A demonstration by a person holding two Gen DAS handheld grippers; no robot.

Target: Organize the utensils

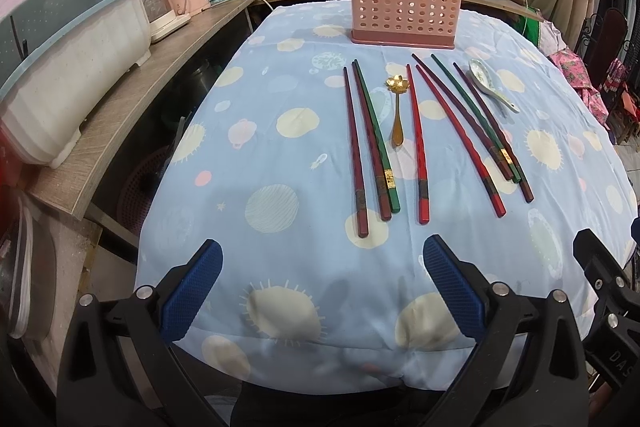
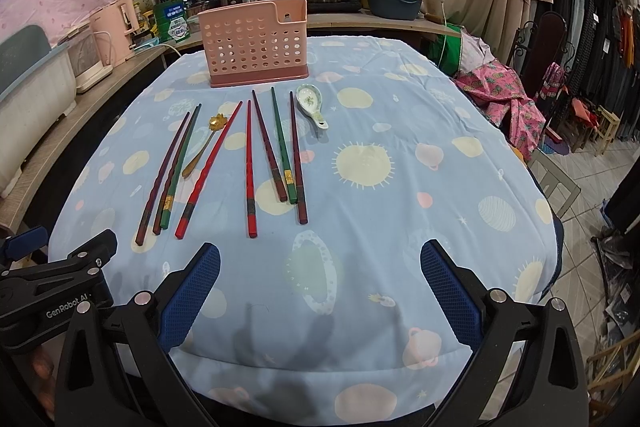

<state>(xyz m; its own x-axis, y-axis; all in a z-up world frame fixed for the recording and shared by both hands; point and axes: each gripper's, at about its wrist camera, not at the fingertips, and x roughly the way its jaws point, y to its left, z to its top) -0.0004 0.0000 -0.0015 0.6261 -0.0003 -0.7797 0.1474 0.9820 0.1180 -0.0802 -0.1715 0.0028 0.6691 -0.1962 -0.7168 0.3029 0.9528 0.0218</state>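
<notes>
Nothing is gripped yet, so by the look of it the sorting has not begun. The left tool (image 1: 322, 285) hangs over the near edge of the counter (image 1: 560, 163), at the bottom centre of its frame, its blue pads spread wide with only the blue patterned cloth between them. The right tool (image 2: 320, 285) sits the same way at the bottom of its own frame, pads wide apart and empty.

All the utensils lie loose on the cloth in mid-frame. In the left wrist view, a group of three chopsticks (image 1: 370, 143), two dark red and one green, lies left of centre, the two on the right touching near their thick ends. Just right of it is the gold spoon (image 1: 397, 107), bowl toward the top of the frame. Then come a bright red chopstick (image 1: 417, 147), a second red one (image 1: 460, 143) angled to the right, and a crossed bundle of green and dark chopsticks (image 1: 490, 131). The ceramic spoon (image 1: 492, 87) is at the upper right of the spread.

The pink perforated holder (image 1: 402, 3) stands upright at the top centre, beyond the utensils and apart from them; nothing shows above its rim.

The next move probably calls for one tool to advance to a chopstick's thick near end, drop to the cloth, and close across the thin shaft without dragging a neighbour. The isolated red stick looks the easiest first pick.
</notes>
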